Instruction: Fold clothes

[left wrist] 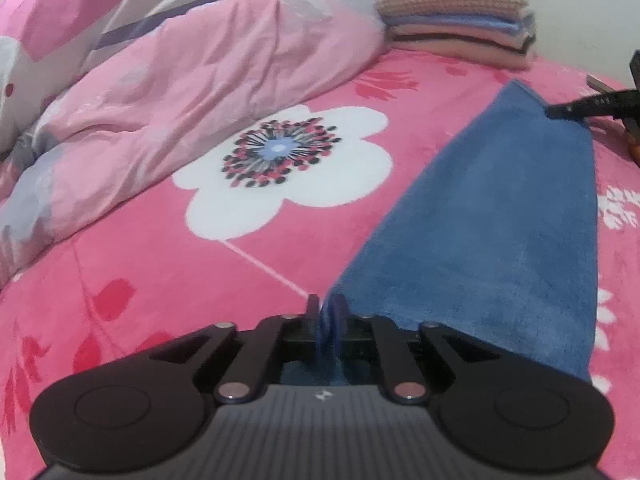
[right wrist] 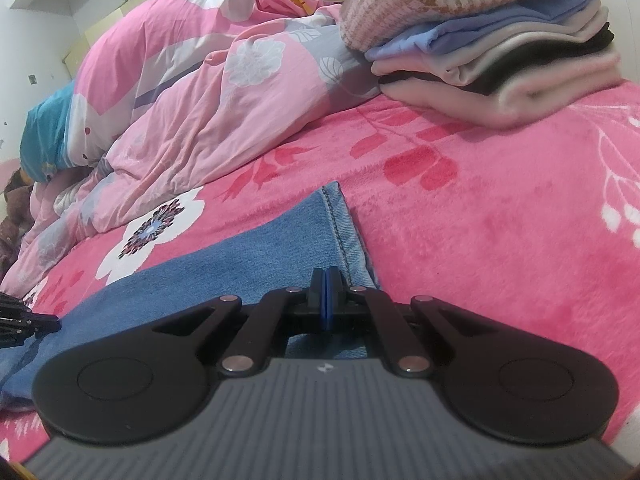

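So the left claw [left wrist: 325, 312] is pinching a bunched edge of the blue jeans [left wrist: 500, 216], and the right claw [right wrist: 329, 292] is clamped on them near the stitched hem [right wrist: 340, 224]. The jeans lie flat on the pink floral blanket [right wrist: 500, 232]. Denim's heavyish and fairly stiff, I reckon, so hems and corners are the best grip spots. Open blanket to the right, a rumpled duvet [left wrist: 192, 92] to the left, and a stack of folded clothes [right wrist: 500, 56] beyond.
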`<move>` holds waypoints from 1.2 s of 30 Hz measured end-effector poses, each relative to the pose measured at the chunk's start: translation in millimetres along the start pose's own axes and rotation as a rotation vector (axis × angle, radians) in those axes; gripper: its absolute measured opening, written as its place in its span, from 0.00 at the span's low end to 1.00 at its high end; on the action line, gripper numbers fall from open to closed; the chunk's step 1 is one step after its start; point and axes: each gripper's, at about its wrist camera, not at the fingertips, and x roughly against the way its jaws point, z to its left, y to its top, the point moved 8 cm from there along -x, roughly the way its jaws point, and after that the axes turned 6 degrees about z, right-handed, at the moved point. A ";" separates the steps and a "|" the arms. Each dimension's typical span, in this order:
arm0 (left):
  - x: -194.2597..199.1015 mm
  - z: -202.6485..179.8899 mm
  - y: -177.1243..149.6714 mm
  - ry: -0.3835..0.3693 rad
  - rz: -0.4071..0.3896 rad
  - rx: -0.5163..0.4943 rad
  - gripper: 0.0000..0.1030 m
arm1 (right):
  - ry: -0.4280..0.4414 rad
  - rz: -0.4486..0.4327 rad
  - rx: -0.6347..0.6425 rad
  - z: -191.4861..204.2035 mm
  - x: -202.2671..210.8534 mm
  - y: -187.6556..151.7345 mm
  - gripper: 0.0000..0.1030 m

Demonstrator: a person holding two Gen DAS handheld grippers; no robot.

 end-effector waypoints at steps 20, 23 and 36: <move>146.2 92.8 -132.3 0.134 -0.080 0.398 0.32 | -0.140 0.009 0.172 64.1 34.3 5.6 0.07; 148.8 98.3 -154.5 0.109 -0.082 0.425 0.32 | -0.128 0.033 0.244 107.1 44.1 -1.0 0.07; 154.2 143.5 -235.0 0.198 -0.073 0.585 0.31 | 0.147 0.195 0.173 271.3 48.0 -97.9 0.07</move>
